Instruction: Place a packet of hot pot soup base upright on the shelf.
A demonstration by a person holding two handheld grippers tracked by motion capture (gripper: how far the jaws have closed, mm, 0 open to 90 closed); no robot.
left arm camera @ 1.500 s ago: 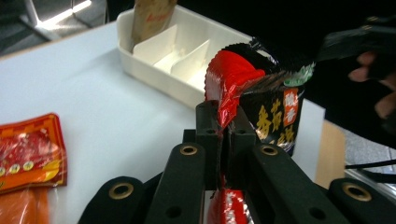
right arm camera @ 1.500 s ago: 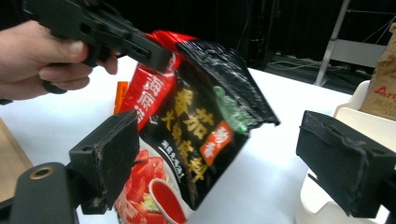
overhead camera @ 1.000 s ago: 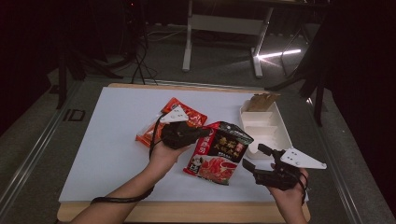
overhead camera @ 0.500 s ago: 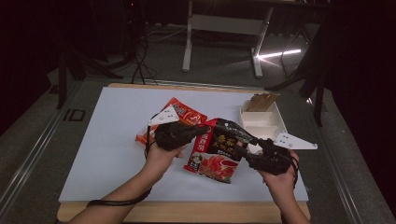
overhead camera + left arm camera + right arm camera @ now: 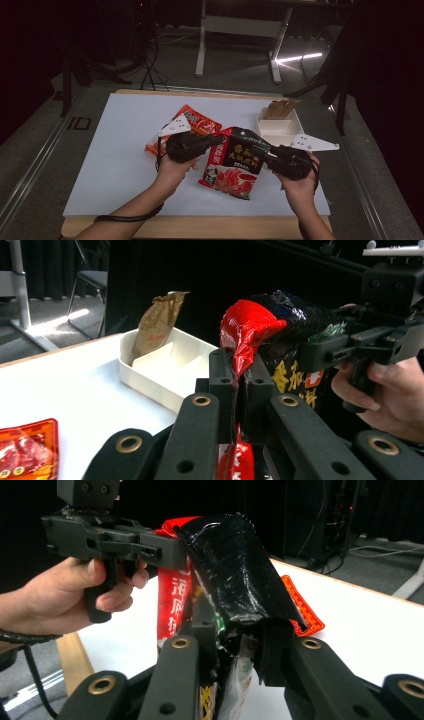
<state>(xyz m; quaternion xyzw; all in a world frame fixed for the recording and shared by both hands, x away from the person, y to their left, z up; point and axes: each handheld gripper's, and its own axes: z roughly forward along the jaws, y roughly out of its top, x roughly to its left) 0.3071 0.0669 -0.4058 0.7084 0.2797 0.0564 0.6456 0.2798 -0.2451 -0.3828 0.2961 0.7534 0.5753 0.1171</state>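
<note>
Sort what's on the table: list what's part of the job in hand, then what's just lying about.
In the job:
black-and-red packet, pinched at its two top corners
left gripper, shut on it
right gripper, jaws just closing on it

Lying about:
orange packet flat on the table
white tray
brown pouch standing in the tray

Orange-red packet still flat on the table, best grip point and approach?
Take the orange-red packet by its far flat seam edge, coming from the table's far side with the tongs low and level. It lies flat, and its near part sits under the left gripper, so only that edge is free.
</note>
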